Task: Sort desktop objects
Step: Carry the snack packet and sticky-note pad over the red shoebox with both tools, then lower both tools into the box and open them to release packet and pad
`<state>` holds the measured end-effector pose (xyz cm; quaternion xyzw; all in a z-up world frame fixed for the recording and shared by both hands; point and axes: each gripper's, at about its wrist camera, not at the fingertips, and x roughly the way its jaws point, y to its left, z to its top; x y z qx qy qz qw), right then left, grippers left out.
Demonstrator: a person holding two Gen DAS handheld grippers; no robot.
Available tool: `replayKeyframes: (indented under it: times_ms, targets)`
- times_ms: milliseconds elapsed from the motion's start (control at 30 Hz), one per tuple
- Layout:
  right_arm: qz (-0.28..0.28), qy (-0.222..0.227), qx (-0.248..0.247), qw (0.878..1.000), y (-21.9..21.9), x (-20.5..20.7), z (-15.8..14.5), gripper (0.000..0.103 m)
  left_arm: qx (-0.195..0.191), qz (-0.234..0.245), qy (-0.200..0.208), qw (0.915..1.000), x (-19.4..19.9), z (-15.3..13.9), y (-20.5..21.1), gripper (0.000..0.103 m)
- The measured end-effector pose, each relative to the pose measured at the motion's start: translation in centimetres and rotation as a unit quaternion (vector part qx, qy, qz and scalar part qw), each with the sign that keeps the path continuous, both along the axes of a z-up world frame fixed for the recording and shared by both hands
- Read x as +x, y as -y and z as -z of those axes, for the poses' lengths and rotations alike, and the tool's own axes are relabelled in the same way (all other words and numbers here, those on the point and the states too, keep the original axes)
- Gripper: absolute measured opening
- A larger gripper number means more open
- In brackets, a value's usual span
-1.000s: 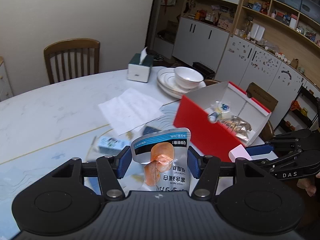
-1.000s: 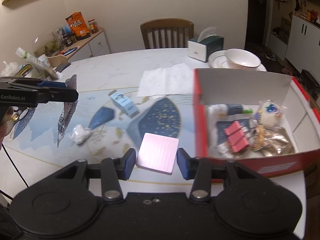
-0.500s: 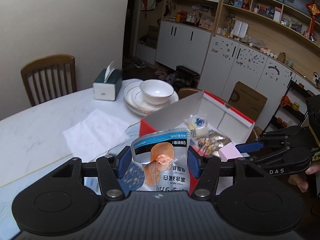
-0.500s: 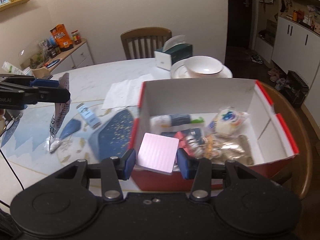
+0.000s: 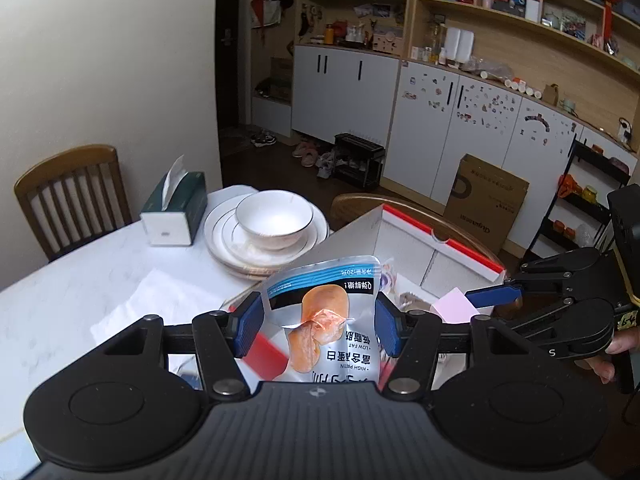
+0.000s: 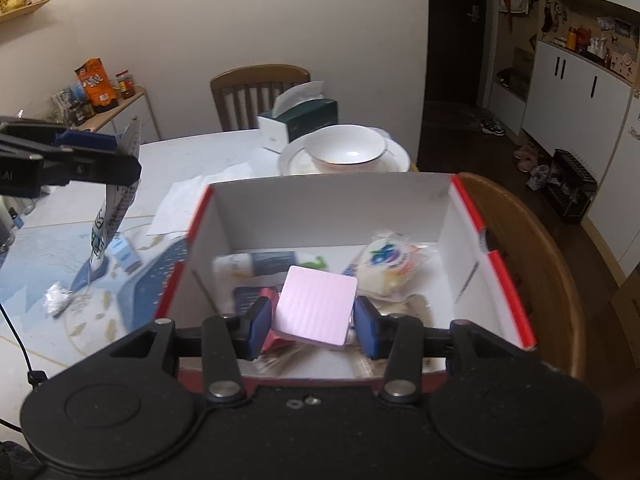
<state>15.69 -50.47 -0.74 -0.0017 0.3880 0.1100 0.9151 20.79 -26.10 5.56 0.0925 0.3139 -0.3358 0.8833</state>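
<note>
Two grippers: the left gripper (image 5: pixel 318 326) holds one snack pouch (image 5: pixel 326 320), the right gripper (image 6: pixel 313 320) one pink pad (image 6: pixel 316 308) over the one red box (image 6: pixel 496 268). In the box: one tube (image 6: pixel 256 266), one wrapped bun (image 6: pixel 390 264). Behind the box: one bowl (image 6: pixel 346 152), one tissue box (image 6: pixel 300 122), one chair (image 6: pixel 260 84). Left of the box: one small carton (image 6: pixel 126 254)

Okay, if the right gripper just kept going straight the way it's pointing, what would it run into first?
Probably the clutter inside the red box. The right gripper, shut on the pink notepad, points down into it, toward the round wrapped snack and tube. Depth is hard to judge.
</note>
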Motion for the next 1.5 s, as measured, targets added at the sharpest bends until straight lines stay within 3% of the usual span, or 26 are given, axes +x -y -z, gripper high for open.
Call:
replayKeyframes:
  times_ms: [400, 967, 1500]
  targets:
    - [0.015, -0.012, -0.021, 1.000, 3.3, 2.1, 1.7, 0.044, 0.039, 0.035, 0.011, 0.9986, 3.7, 0.5, 6.0, 0.058]
    - [0.006, -0.044, -0.048, 0.998, 3.8, 5.3, 5.2, 0.044, 0.154, 0.096, 0.002, 0.9835, 6.6, 6.2, 14.3, 0.058]
    - [0.014, -0.074, -0.061, 0.995, 4.5, 8.8, 7.7, 0.044, 0.185, 0.110, -0.042, 0.9756, 7.9, 10.1, 17.0, 0.058]
